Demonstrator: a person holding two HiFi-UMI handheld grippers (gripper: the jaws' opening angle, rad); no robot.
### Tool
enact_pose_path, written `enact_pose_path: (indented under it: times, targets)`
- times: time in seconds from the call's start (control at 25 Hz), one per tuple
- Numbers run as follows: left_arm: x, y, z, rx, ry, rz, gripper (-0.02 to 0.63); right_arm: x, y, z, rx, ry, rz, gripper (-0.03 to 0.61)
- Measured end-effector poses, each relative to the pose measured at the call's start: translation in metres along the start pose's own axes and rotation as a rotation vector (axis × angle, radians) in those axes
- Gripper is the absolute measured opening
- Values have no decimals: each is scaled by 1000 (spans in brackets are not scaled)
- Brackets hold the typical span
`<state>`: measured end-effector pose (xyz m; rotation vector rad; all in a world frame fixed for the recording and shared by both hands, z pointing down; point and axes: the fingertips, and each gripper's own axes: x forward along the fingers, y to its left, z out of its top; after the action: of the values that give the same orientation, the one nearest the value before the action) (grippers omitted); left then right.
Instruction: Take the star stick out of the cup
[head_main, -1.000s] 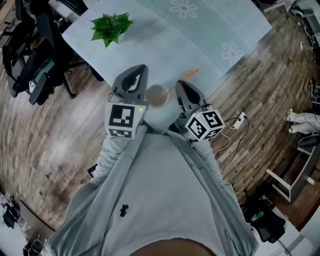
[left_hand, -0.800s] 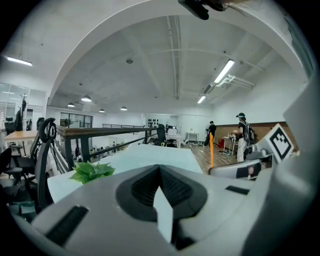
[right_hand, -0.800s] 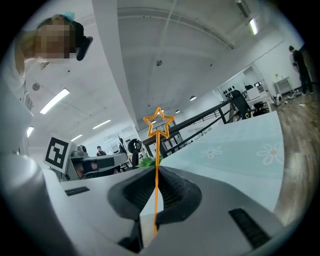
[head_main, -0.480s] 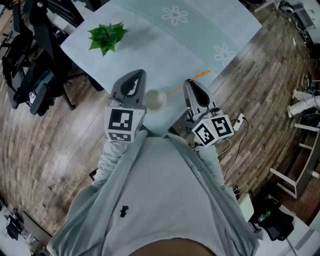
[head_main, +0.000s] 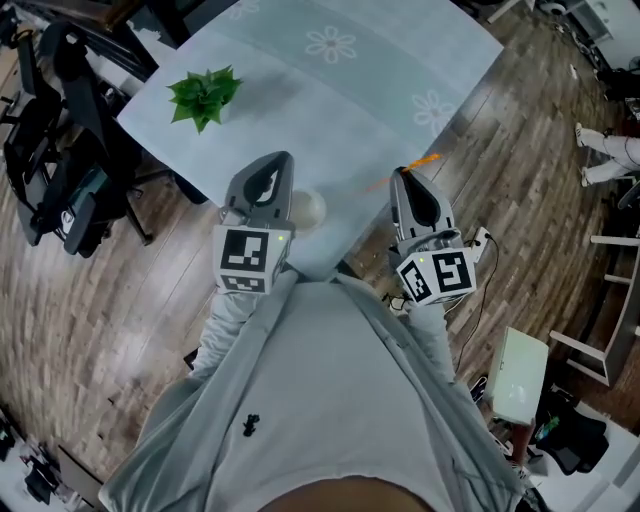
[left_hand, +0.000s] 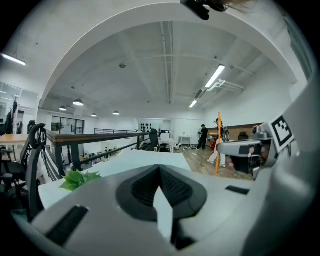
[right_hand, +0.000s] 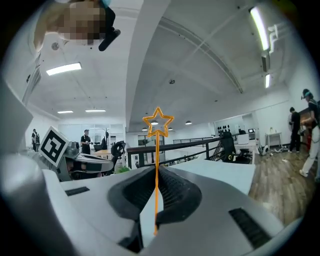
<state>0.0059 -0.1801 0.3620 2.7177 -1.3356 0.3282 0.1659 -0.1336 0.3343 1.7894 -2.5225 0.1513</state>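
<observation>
Your right tool (right_hand: 156, 175) is closed on the star stick (right_hand: 157, 145), which stands upright between its pads, clear of the cup (head_main: 306, 207) on the bench (head_main: 330, 90). Your left tool (left_hand: 160, 172) is closed and empty, just beside the cup. The stick is thin and held near its lower end, so a quick swing may pivot or slip it. The cup sits near the bench edge, where a nudge may tip it.

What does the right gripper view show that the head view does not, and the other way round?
Right gripper view only: the star stick's star-shaped head, and the jaws shut on its shaft. Head view only: the cup on the table, beside the left gripper. Both: the right gripper holding the orange stick.
</observation>
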Motion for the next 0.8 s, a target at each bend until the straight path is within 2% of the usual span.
enact_pose_path:
  times: [0.32, 0.8]
  targets:
    - [0, -12, 5, 15, -15, -28, 20, -12, -11, 6, -69, -9, -56, 29]
    - [0, -18, 3, 22, -5, -37, 20, -11, -11, -3, -51, 1, -45, 28]
